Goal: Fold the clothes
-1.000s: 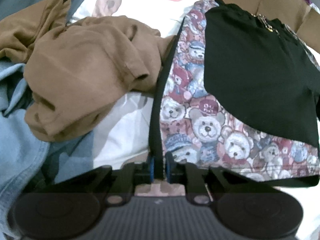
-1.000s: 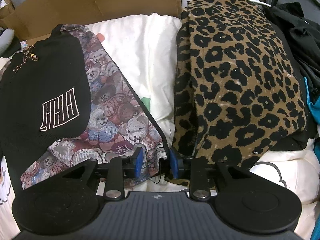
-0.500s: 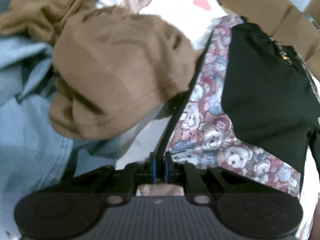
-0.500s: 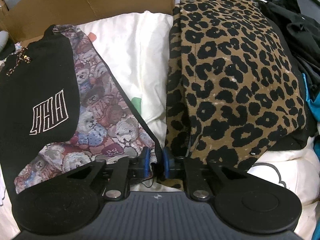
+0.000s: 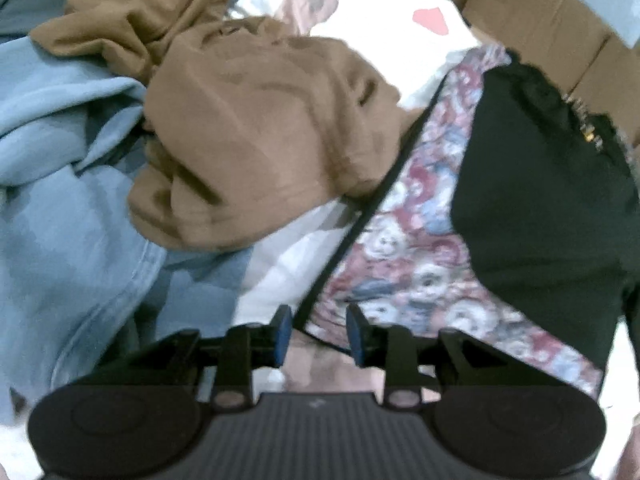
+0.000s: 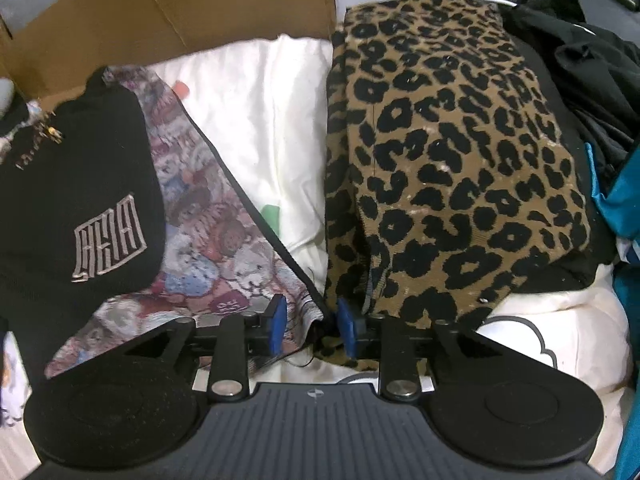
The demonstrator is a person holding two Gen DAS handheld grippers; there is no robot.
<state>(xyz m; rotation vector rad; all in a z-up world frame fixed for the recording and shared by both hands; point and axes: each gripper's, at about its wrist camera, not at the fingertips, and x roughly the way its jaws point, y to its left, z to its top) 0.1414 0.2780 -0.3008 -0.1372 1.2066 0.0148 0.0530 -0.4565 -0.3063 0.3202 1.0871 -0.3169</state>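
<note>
Left wrist view, my left tool [image 5: 318,334] released, pads apart around the bear-print cloth's [image 5: 416,276] black-trimmed edge, brown shirt [image 5: 260,140] beyond on blue fabric [image 5: 60,216], right tool [image 6: 308,330] also released at the cloth's corner, black garment [image 6: 76,184] on top, leopard-print piece [image 6: 452,160] just beside.

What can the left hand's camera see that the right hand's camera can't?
Only the left wrist view shows the crumpled brown garment and the light blue garment beside it, plus the left gripper, its jaws apart.

Only the right wrist view shows the leopard-print garment, the dark clothes pile and the right gripper, also open.

Both show the teddy-bear print garment with the black garment lying on it, the white bedding and the cardboard behind.
</note>
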